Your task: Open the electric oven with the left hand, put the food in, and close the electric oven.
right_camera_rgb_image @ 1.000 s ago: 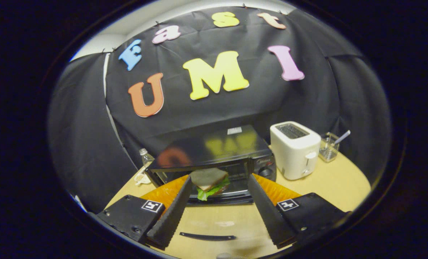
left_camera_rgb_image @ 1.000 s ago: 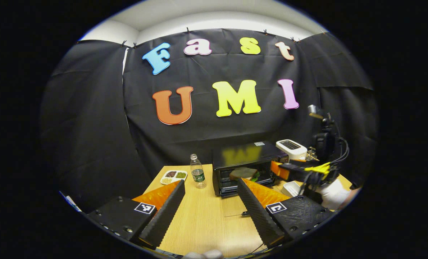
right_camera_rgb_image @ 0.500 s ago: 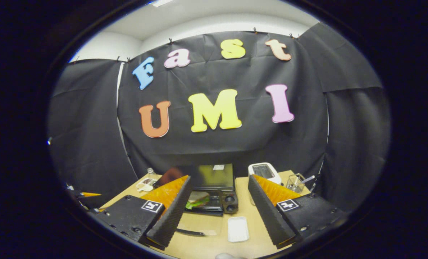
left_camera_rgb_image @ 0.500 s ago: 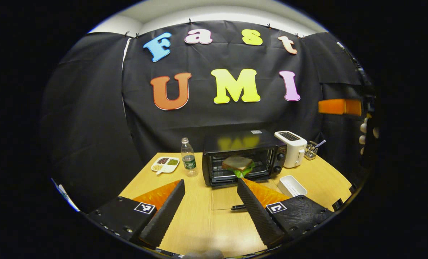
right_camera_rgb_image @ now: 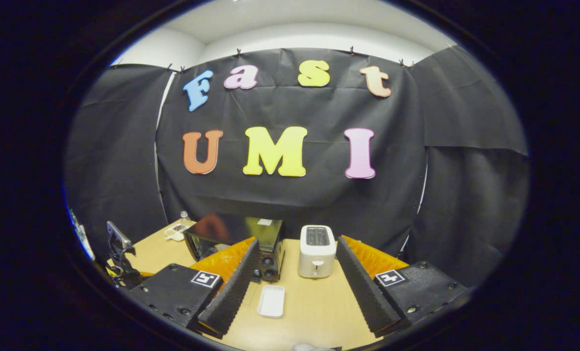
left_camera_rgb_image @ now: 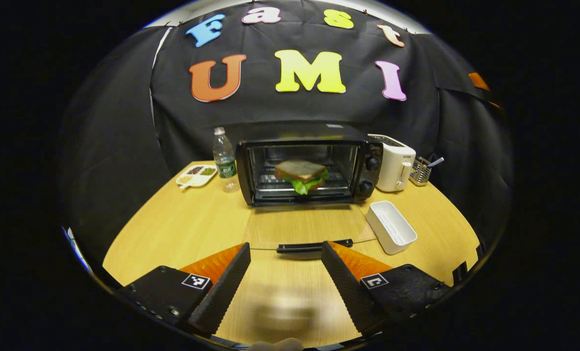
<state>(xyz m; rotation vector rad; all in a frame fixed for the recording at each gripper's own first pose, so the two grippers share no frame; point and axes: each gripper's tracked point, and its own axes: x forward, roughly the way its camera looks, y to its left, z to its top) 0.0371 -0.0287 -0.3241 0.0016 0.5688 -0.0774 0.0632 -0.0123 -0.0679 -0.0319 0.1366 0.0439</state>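
Fingers of the left gripper (left_camera_rgb_image: 285, 273) stand wide apart with nothing between them, hovering above the wooden bench (left_camera_rgb_image: 173, 229), just short of the black handle (left_camera_rgb_image: 314, 246) on the oven's glass door (left_camera_rgb_image: 307, 226). That door lies folded all the way down, flat toward the viewer, and the electric oven (left_camera_rgb_image: 309, 168) stands open behind it. Inside, on the wire rack, sits the sandwich (left_camera_rgb_image: 301, 174), brown bread on top with green lettuce poking out at the front edge.

Left of the oven a water bottle (left_camera_rgb_image: 224, 158) stands upright, and farther left lies a small divided dish (left_camera_rgb_image: 196, 175) with grains or beans in its sections. Right of the oven, close against its knob side, is a white toaster (left_camera_rgb_image: 395, 162); beyond that a small wire holder (left_camera_rgb_image: 420, 170) has a utensil leaning out of it. An empty white tray (left_camera_rgb_image: 391, 226) lies on the bench in front of the toaster, beside the door's right edge.

From the right gripper view, the right gripper (right_camera_rgb_image: 295, 282) is also released, its fingers spread and holding nothing, well back from the bench and above it. Between them I see the toaster (right_camera_rgb_image: 317, 243), the white tray (right_camera_rgb_image: 271, 301) and the oven's knob side (right_camera_rgb_image: 269, 261).
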